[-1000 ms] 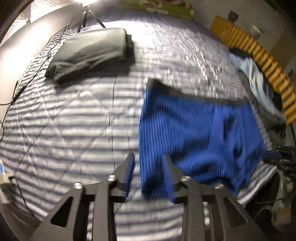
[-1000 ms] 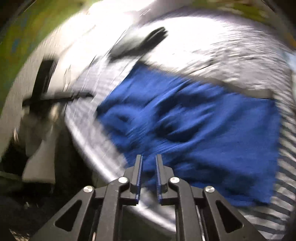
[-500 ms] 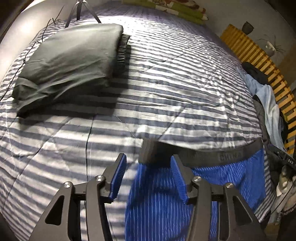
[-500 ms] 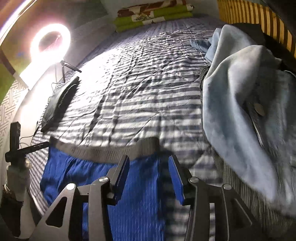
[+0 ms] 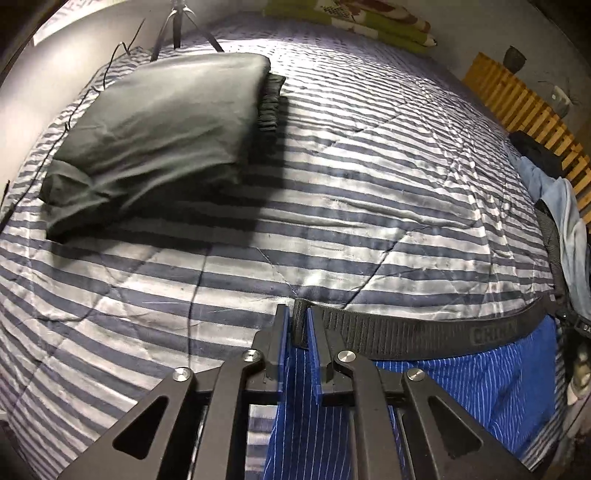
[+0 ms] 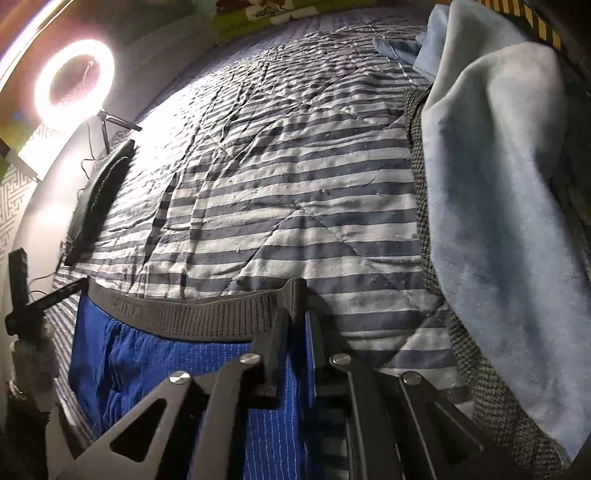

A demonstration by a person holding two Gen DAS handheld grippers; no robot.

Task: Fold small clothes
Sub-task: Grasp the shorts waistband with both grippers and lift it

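Where the left wrist camera looks, the left claw [image 5: 299,325] is clenched on the left end of the grey waistband [image 5: 406,338] of the blue shorts [image 5: 461,398]. The shorts lie flat on the striped quilt [image 5: 332,206] at the bed's near edge, waistband towards the far side. Well apart, at the far left, a folded grey garment [image 5: 159,122] sits on the quilt, with a tripod [image 5: 177,26] behind it. Light blue clothing [image 5: 569,236] is heaped at the right edge, near yellow slats [image 5: 524,107].

From the right wrist camera, the right claw [image 6: 295,321] is clenched on the waistband's [image 6: 207,314] other end, which bunches up between its jaws. The shorts [image 6: 122,362] spread away to the left on the quilt [image 6: 288,177]. Just beside the claw on the right is a pile with a light blue garment [image 6: 498,206] over grey tweedy cloth [image 6: 480,373]. A ring light [image 6: 74,85] glares at the far left, and the folded garment [image 6: 99,199] shows as a dark shape below it.
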